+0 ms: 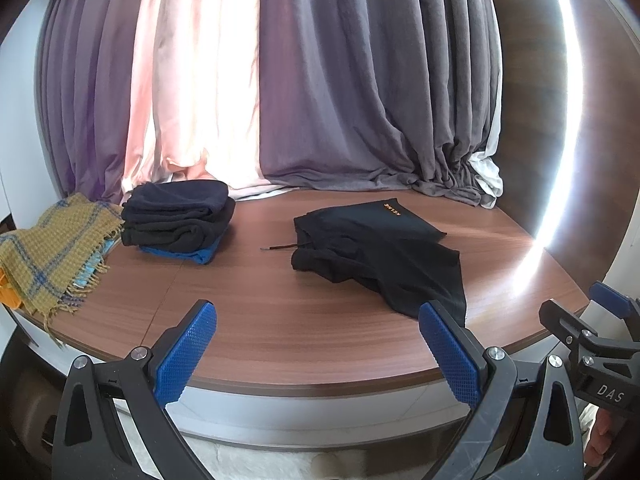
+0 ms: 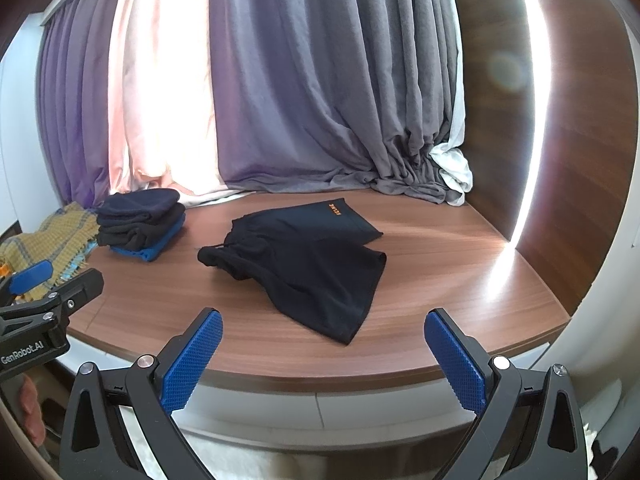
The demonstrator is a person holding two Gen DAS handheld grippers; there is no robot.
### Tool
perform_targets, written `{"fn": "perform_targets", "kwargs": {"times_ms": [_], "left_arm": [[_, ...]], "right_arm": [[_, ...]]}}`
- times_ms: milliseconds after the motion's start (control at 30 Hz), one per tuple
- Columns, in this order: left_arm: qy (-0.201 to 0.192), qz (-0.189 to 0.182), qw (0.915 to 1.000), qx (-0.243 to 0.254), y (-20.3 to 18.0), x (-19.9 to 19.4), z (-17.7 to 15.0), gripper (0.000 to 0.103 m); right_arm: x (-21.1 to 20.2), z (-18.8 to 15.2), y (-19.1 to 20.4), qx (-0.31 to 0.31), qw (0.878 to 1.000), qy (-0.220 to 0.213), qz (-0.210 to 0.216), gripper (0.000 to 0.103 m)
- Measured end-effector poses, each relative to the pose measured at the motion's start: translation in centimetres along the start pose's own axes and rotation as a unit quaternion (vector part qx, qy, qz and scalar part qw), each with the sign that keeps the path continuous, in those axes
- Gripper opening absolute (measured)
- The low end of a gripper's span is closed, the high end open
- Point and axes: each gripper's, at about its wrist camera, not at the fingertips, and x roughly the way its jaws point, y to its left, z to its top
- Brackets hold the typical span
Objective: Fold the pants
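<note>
While both grippers hang short of the near edge with nothing held, the wood-grain counter (image 2: pixel 460 280) carries the whole work area, backed by grey and pink curtains (image 2: pixel 320 100) along its far edge. At the centre of the counter lie the black pants (image 2: pixel 312 268), a short-legged pair spread loosely, waistband toward the left side, one leg reaching toward the near edge and the other, with orange lettering, toward the far edge. A stack of folded dark garments (image 1: pixel 176 216) sits near the far left corner, just beside a yellow checked scarf (image 1: pixel 52 252) that overhangs the left edge. The left gripper (image 1: pixel 316 356) has its blue fingers (image 1: pixel 186 356) spread wide and empty; the right gripper (image 2: pixel 324 360) is likewise spread wide and empty. The fold appears not yet begun. For a clean result, flatten the bunched waistband first, then take the near leg hem and the waistband at matching points, one gripper on each, and lay one leg squarely over the other before folding across. The left wrist view shows the drawstring (image 1: pixel 280 246) trailing left from the waistband; the right wrist view barely shows it. The right wrist view shows the near hem corner clearly, whereas a finger partly hides it in the left view.
</note>
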Motion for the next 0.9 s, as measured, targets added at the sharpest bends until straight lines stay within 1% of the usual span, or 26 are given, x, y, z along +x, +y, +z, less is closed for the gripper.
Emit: {"fn": "perform_targets", "kwargs": {"times_ms": [900], "left_arm": [[-0.01,0.004,0.9999,0.0,0.1,-0.27,-0.01,0.103]], "right_arm": [[-0.16,-0.55,0.33,-0.004,1.0,-0.003,0.005,0.102]]}}
